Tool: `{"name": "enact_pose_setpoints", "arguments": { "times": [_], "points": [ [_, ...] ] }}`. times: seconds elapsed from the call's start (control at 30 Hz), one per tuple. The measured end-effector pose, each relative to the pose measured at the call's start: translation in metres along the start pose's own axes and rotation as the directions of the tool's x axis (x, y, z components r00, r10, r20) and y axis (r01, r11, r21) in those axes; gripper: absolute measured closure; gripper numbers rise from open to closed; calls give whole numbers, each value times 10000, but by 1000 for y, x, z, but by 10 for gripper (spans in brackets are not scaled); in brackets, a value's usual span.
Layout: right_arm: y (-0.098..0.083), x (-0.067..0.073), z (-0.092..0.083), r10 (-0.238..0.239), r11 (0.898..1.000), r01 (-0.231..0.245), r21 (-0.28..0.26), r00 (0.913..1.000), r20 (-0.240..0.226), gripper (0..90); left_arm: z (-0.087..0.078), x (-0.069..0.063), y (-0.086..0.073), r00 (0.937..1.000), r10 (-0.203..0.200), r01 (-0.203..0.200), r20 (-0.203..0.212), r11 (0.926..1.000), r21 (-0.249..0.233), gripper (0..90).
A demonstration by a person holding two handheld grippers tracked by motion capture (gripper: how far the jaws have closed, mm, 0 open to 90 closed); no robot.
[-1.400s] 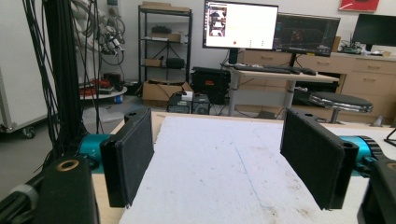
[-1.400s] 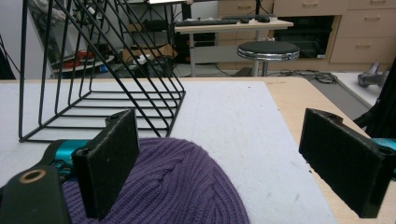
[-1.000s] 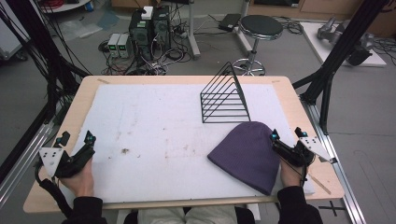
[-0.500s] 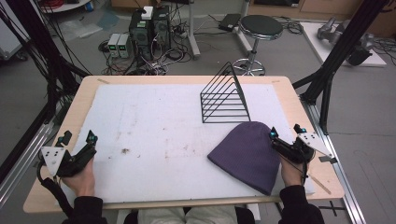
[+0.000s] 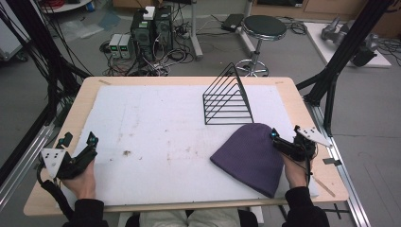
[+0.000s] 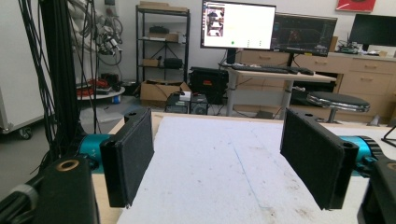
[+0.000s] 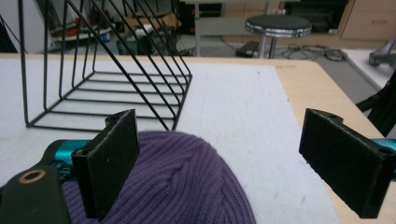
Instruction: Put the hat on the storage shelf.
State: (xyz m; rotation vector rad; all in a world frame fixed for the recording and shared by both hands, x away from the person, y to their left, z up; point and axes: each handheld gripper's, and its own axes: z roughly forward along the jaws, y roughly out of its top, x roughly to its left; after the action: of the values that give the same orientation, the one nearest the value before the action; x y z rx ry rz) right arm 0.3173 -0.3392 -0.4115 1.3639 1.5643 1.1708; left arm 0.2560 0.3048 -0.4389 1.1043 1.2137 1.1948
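Note:
A purple knitted beanie (image 5: 250, 156) lies flat on the white mat (image 5: 161, 123) at the front right. My right gripper (image 5: 286, 141) sits at the beanie's right edge and is open. In the right gripper view its left jaw hangs over the beanie (image 7: 187, 186) and its right jaw is over bare mat, so the right gripper (image 7: 229, 154) holds nothing. My left gripper (image 5: 79, 143) rests at the mat's front left corner. It is open too, and the left gripper (image 6: 219, 158) has only mat between its jaws.
A black wire rack (image 5: 227, 101) stands just behind the beanie, and it is close ahead in the right gripper view (image 7: 107, 70). The wooden table (image 5: 302, 109) borders the mat. A stool (image 5: 265, 28) and computer boxes (image 5: 151, 28) stand on the floor beyond.
My right gripper has edged slightly forward and left along the beanie's right edge. The left gripper and the beanie have stayed put.

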Motion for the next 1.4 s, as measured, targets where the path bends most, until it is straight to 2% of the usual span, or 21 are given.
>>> {"name": "enact_pose_setpoints", "arguments": {
  "times": [0.07, 0.17, 0.2, 0.23, 0.27, 0.3, 0.4, 0.47, 0.57, 0.73, 0.8, 0.9, 1.0, 1.03, 1.1, 1.13, 1.17, 1.23, 1.3, 1.4],
  "points": [
    [1, 0, 4, -410, 9976, 415, 560, 9991, -108, 114, 0, 0, 0, 10000, 14, -14, 2, 10000, -3, 259],
    [0, 2, 10, -912, 9893, 945, 1109, 9952, -346, 114, 1, 0, 0, 10000, 32, -32, 40, 10000, 35, 260],
    [0, 2, 10, -912, 9893, 945, 1109, 9952, -346, 114, 1, 0, 0, 10000, 32, -32, 46, 10000, 58, 260],
    [-1, 5, 13, -1244, 9803, 1286, 1500, 9915, -375, 114, 1, 0, 0, 10000, 42, -42, 43, 10000, 65, 260],
    [-2, 7, 16, -1378, 9744, 1436, 1729, 9894, -451, 114, 1, 0, 0, 10000, 51, -51, 43, 10000, 60, 259],
    [-2, 7, 16, -1378, 9744, 1436, 1729, 9894, -451, 114, 1, 0, 0, 10000, 46, -46, 39, 10000, 55, 259],
    [-3, 9, 20, -1357, 9645, 1494, 2175, 9878, -765, 114, 1, 0, 0, 10000, -28, 28, 33, 10000, 43, 259],
    [-4, 10, 22, -1300, 9624, 1447, 2300, 9885, -778, 114, 1, 1, 0, 10000, -59, 58, 55, 10000, 67, 256],
    [-6, 10, 25, -1412, 9525, 1555, 2619, 9873, -727, 115, 1, 0, 0, 10000, -50, 50, 74, 10000, 36, 257],
    [-8, 6, 28, -1163, 9456, 1213, 3018, 9926, -345, 115, 1, 1, 0, 10000, -9, 9, 30, 10000, 20, 256],
    [-9, 5, 28, -1100, 9442, 1142, 3090, 9934, -311, 115, 1, 0, 0, 10000, -17, 17, 23, 10000, -15, 256],
    [-12, 4, 31, -1029, 9354, 1007, 3390, 9946, -115, 115, 0, 0, 1, 10000, 4, -4, -13, 10000, -34, 257],
    [-13, 3, 33, -912, 9312, 896, 3533, 9958, -122, 115, 1, 0, 0, 10000, -5, 5, -15, 10000, -26, 256],
    [-15, 3, 36, -891, 9235, 858, 3740, 9960, -84, 115, 1, 0, 0, 10000, 0, 0, -15, 10000, -25, 257],
    [-17, 4, 38, -835, 9161, 788, 3931, 9965, -53, 115, 1, 0, 0, 10000, 25, -25, -21, 10000, -30, 256],
    [-17, 4, 38, -835, 9161, 788, 3931, 9965, -53, 115, 1, 0, 0, 10000, 26, -26, -20, 10000, -32, 256],
    [-19, 4, 42, -923, 8985, 826, 4311, 9957, 17, 116, 1, 0, 0, 10000, 18, -18, -12, 10000, -30, 256],
    [-20, 4, 43, -868, 8947, 795, 4395, 9962, -36, 121, 1, 0, 0, 10000, 8, -8, 10, 10000, -14, 256],
    [-20, 3, 45, -534, 8892, 522, 4545, 9985, -102, 141, 1, -1, 0, 10000, 6, -6, 18, 10000, -20, 257],
    [-19, 1, 48, 83, 8708, 7, 4916, 9998, -161, 149, 1, -1, 0, 10000, 21, -21, 66, 10000, 27, 256]
  ]
}}
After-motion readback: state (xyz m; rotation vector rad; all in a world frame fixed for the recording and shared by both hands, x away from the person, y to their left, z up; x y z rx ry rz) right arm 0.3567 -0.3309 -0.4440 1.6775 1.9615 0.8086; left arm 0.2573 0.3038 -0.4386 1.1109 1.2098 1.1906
